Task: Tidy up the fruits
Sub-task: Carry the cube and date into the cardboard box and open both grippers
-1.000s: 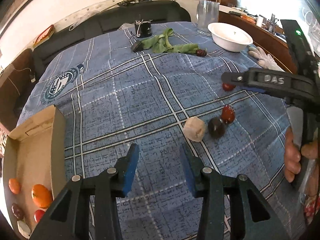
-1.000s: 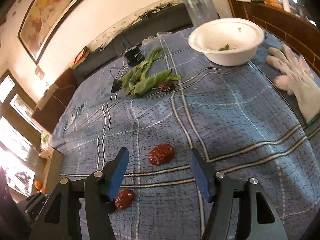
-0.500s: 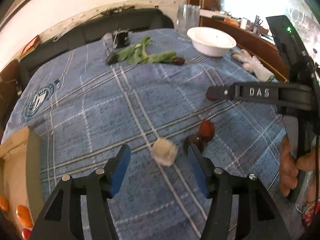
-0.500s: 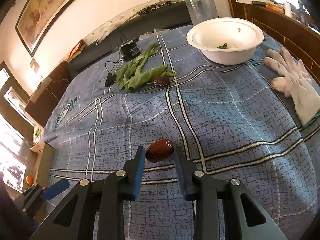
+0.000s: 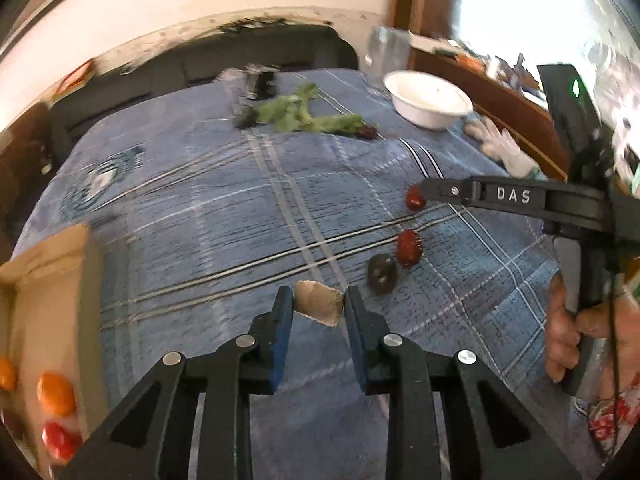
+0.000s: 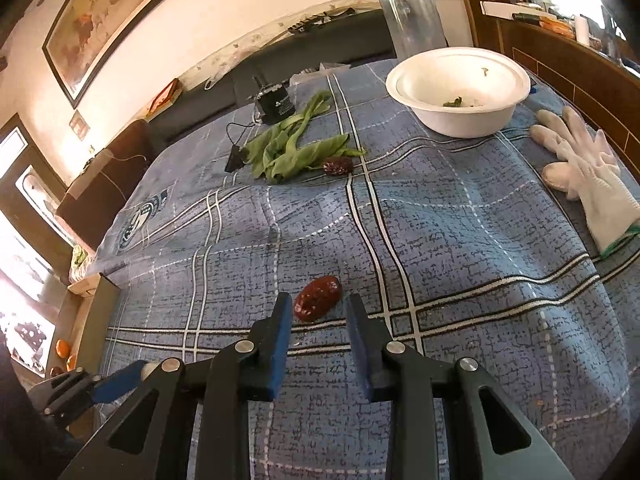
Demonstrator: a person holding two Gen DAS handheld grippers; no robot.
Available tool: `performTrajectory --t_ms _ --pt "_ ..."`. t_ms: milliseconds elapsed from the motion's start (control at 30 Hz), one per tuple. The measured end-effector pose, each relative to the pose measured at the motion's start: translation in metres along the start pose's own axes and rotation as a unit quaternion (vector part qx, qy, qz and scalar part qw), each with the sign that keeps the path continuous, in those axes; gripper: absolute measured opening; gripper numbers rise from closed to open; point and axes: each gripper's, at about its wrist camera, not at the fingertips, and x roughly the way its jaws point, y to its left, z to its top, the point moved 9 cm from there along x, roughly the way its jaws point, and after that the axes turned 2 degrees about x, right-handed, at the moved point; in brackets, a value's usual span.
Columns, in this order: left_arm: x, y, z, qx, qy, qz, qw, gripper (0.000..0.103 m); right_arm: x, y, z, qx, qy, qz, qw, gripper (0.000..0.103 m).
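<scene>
Closed in, since half a second ago, around the pale beige fruit chunk (image 5: 319, 307): left gripper (image 5: 318, 312), blue pads now touching or nearly touching both sides of the chunk, where earlier the same fingers stood wide with the chunk loose between them. Likely a firm hold, though contact at the pads blurred by motion. Just beyond, on the cloth: a dark round fruit (image 5: 383, 273) touching a red date (image 5: 408, 247), and a further red date (image 5: 414, 198) at the tip of the right gripper seen from the side. From the right wrist view, right gripper (image 6: 319, 318) half open, nothing held, that wrinkled red date (image 6: 318, 298) lying just ahead of the gap and slightly left, much as half a second ago. Meaning for the task, as a judgement: one piece secured for carrying to the cardboard box (image 5: 52, 280) at left, already holding orange and red fruits (image 5: 55, 394); three pieces close by left to collect, plus a darker date (image 6: 338, 166) beside the green leaves (image 6: 294, 146). Underneath, a blue plaid tablecloth (image 6: 460, 240), slightly rumpled; farther off a white bowl (image 6: 458, 90), a white glove (image 6: 588, 172), a clear tumbler (image 6: 414, 22), a small black device (image 6: 276, 106). Beyond, a dark sofa, cream wall, framed painting (image 6: 108, 20), wooden panelling, bright windows.
</scene>
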Motion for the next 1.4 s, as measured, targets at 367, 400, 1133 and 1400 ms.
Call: performTrajectory --t_ms 367,400,1133,1400 --pt "-0.105 0.089 -0.053 -0.140 -0.050 0.040 0.9881 0.026 -0.006 -0.008 0.013 0.039 -0.014 0.018 0.999 0.033" --pt "-0.111 0.094 -0.056 -0.145 -0.052 0.044 0.9871 0.026 -0.002 -0.006 0.012 0.033 -0.006 0.013 0.999 0.033" --pt "-0.152 0.204 -0.125 -0.269 -0.050 0.119 0.9544 0.026 -0.021 0.113 -0.021 -0.064 0.044 0.066 0.995 0.030" --pt "-0.148 0.221 -0.144 -0.283 -0.030 0.136 0.9490 0.026 -0.006 0.244 -0.085 -0.157 0.106 0.146 0.971 0.030"
